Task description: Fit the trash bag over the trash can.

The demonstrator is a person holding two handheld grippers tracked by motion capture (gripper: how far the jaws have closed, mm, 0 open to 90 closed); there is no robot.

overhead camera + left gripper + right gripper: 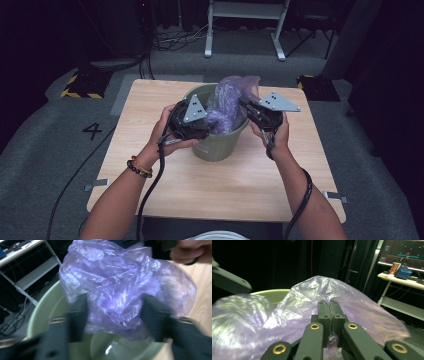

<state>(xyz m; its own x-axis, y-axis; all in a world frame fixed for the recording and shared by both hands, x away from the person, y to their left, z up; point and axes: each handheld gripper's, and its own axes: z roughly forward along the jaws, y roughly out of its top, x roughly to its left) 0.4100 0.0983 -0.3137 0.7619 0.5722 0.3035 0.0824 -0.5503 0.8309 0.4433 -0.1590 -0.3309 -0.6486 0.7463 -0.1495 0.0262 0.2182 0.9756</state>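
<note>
Right tongs (329, 305) pinch purple bag (352, 307) over green bin (220, 142); blurred left tongs (115, 312) seemingly straddle it, unclamped.

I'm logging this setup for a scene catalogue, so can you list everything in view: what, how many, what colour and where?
plastic bag: one, translucent purple, crumpled over the mouth of the bin, its edge pinched by the right gripper.
bin: one, pale green, upright at the middle of the table.
table: one, light wood, on grey carpet.
desk frame: one, white, on the floor beyond the table.
floor marking: one black number 4, on the carpet left of the table.
bracelets: dark and orange beads, on the left wrist.
left gripper: one, black, jaws apart on either side of the bag, above the bin.
right gripper: one, black, jaws closed on the bag.
</note>
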